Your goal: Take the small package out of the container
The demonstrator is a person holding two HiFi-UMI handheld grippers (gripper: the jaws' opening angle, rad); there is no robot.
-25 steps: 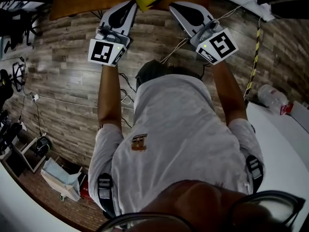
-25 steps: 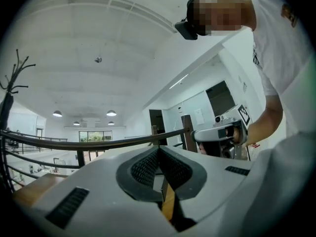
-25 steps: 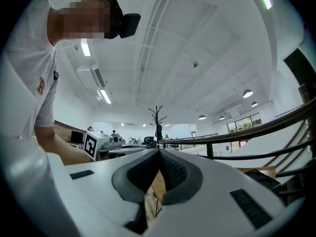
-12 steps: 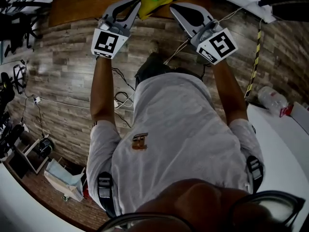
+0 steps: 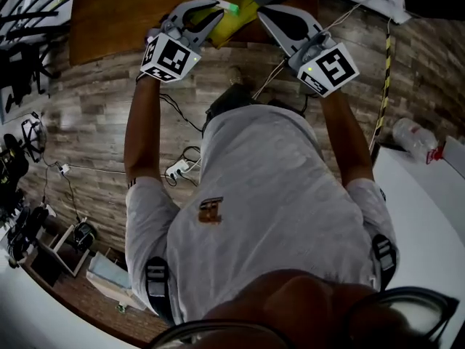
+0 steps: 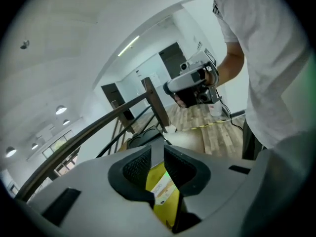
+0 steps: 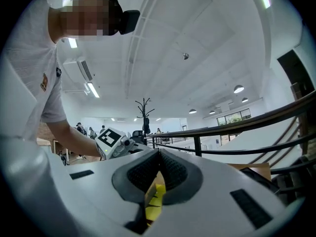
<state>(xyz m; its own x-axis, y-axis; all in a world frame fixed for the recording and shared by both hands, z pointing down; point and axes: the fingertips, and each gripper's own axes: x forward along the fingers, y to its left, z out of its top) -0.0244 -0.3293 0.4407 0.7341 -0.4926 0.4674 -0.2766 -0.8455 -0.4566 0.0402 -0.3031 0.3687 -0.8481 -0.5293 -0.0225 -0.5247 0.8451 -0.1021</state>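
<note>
While my left claw (image 5: pixel 218 9), narrow and just opening on nothing, is hovering over the yellow pouch (image 5: pixel 243 7) at the bench's (image 5: pixel 109 13) near edge, I am risking shoving it away; right claw (image 5: pixel 263 11) is sitting shut.

Yellow, white-labelled package (image 5: pixel 240 14) lies flat on the brown table (image 5: pixel 109 20)

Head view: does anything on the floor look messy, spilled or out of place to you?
Nothing looks spilled or broken. A clear plastic bottle lies on its side on the wood-plank floor at the right, and loose black cables with a white power strip trail across it near the person, a possible trip hazard.
</note>
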